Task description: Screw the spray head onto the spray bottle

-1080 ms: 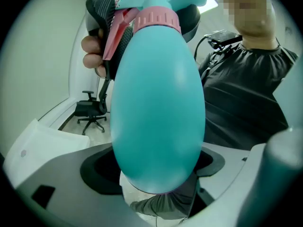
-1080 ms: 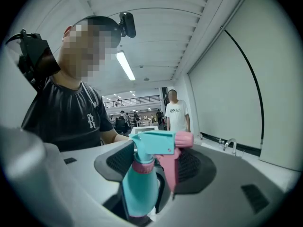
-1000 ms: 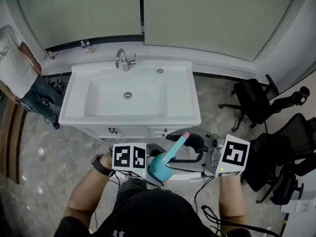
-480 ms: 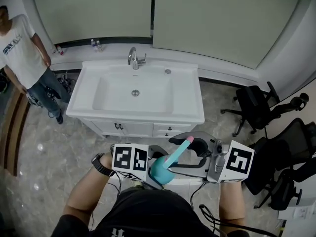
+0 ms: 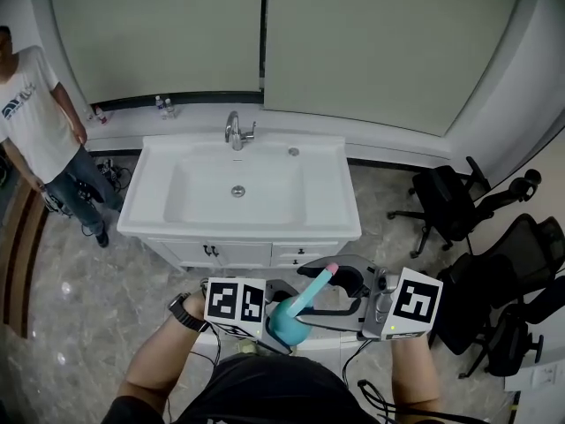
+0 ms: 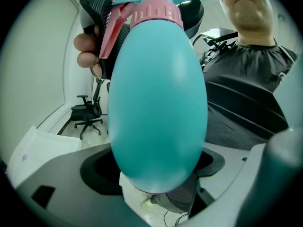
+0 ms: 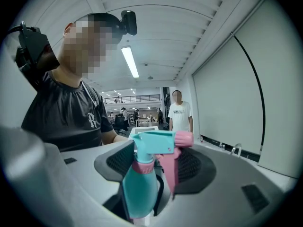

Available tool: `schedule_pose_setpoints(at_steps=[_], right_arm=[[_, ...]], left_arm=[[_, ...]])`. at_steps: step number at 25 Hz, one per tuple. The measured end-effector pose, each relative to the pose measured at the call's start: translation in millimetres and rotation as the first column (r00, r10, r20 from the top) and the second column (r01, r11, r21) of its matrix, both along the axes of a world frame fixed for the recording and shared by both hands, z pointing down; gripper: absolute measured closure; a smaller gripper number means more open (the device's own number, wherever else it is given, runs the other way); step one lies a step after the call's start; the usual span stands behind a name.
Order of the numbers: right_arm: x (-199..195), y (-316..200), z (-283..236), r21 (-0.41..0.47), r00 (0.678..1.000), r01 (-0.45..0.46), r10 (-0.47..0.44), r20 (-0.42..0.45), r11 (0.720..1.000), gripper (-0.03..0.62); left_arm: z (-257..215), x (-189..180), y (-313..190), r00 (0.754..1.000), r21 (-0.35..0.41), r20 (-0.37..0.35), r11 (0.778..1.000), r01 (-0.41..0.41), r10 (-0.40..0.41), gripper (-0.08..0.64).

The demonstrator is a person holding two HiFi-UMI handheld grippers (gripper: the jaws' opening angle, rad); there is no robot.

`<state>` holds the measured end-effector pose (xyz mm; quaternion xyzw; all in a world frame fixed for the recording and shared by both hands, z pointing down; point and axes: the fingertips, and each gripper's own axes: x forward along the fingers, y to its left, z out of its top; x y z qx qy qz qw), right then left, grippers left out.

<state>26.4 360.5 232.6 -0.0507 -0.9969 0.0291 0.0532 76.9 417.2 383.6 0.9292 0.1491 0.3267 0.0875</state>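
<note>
A teal egg-shaped spray bottle (image 6: 158,108) fills the left gripper view, and my left gripper (image 6: 158,174) is shut on its lower body. In the head view the bottle (image 5: 284,323) hangs tilted in front of my chest, between the left gripper (image 5: 275,312) and the right gripper (image 5: 331,291). The teal spray head (image 7: 156,142), with pink nozzle and trigger, sits on the bottle's neck above a pink collar (image 6: 156,17). My right gripper (image 7: 156,167) is shut on the spray head, a black pad on each side.
A white sink cabinet (image 5: 146,210) with a chrome faucet (image 5: 236,131) stands ahead. A person in a white shirt (image 5: 35,87) stands at the far left. Black office chairs (image 5: 446,206) crowd the right side. Small bottles (image 5: 163,106) sit on the ledge behind the sink.
Both grippers have shifted together a little with the bottle, and both grips are unchanged. The person at the left shows more fully in the head view.
</note>
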Motion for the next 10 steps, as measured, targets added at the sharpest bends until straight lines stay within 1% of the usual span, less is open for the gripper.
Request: schedule_pose_setpoints(at_steps=[7, 10], right_arm=[[-0.9, -0.7, 1.0, -0.003, 1.000, -0.006, 0.006, -0.012, 1.000, 0.333], [-0.8, -0.6, -3.2, 0.005, 1.000, -0.003, 0.003, -0.001, 1.000, 0.333]], left_arm=[[-1.1, -0.5, -1.0, 1.000, 0.005, -0.001, 1.000, -0.006, 0.006, 0.137], [-4.0, 0.1, -0.8, 1.000, 0.005, 0.001, 1.000, -0.008, 0.008, 0.137]])
